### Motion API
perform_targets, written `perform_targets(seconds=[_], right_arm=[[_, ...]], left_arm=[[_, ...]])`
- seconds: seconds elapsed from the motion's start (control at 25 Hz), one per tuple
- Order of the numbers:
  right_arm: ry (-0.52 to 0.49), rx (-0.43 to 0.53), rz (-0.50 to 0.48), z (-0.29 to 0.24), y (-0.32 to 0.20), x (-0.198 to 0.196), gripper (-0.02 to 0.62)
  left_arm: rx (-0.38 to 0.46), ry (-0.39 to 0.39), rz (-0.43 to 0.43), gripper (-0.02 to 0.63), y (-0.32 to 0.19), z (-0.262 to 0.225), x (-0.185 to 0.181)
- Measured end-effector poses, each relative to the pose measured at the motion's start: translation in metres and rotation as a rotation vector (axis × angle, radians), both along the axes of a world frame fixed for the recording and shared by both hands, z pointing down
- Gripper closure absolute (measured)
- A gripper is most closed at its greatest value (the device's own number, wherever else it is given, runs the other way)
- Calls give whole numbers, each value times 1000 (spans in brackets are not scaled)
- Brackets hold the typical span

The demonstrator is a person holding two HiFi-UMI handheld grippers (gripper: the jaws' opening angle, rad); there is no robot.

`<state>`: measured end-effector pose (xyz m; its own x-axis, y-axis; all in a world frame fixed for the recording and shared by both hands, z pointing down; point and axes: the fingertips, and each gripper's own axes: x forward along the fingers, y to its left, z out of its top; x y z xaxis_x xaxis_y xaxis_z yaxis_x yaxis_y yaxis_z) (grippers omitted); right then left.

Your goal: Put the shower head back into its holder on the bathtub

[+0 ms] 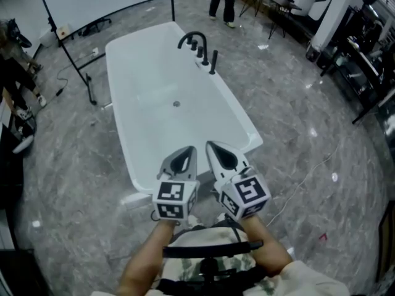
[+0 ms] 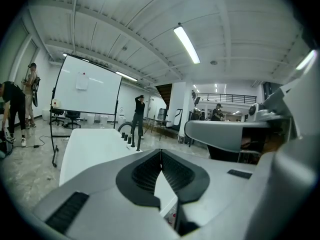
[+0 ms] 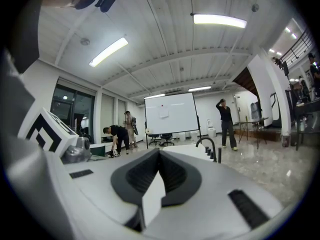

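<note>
Left gripper (image 1: 190, 150) and right gripper (image 1: 210, 145) hang side by side over the near end of the bathtub (image 1: 247, 131), each with jaws pressed together on nothing. Well apart from them, on the far right rim, the black shower head (image 1: 214, 59) stands upright beside the faucet (image 1: 191, 39), apparently seated in its holder (image 1: 213, 72). The job looks done, so the best move is to keep both clear of the tub and touch nothing.

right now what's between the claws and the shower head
Only the tub, bare but for its drain, before the shower head, as the head view shows. Left claw and right claw are shut, empty.
</note>
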<state>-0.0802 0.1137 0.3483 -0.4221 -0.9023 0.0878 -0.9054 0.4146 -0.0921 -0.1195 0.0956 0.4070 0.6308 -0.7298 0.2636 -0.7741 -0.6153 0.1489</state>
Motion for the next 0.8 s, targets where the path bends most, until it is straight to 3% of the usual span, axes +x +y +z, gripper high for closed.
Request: perform_targets(seconds=[0.8], right_arm=[[-3, 11, 6, -4, 19, 20, 584]], left_arm=[[45, -26, 28, 591, 22, -10, 28]])
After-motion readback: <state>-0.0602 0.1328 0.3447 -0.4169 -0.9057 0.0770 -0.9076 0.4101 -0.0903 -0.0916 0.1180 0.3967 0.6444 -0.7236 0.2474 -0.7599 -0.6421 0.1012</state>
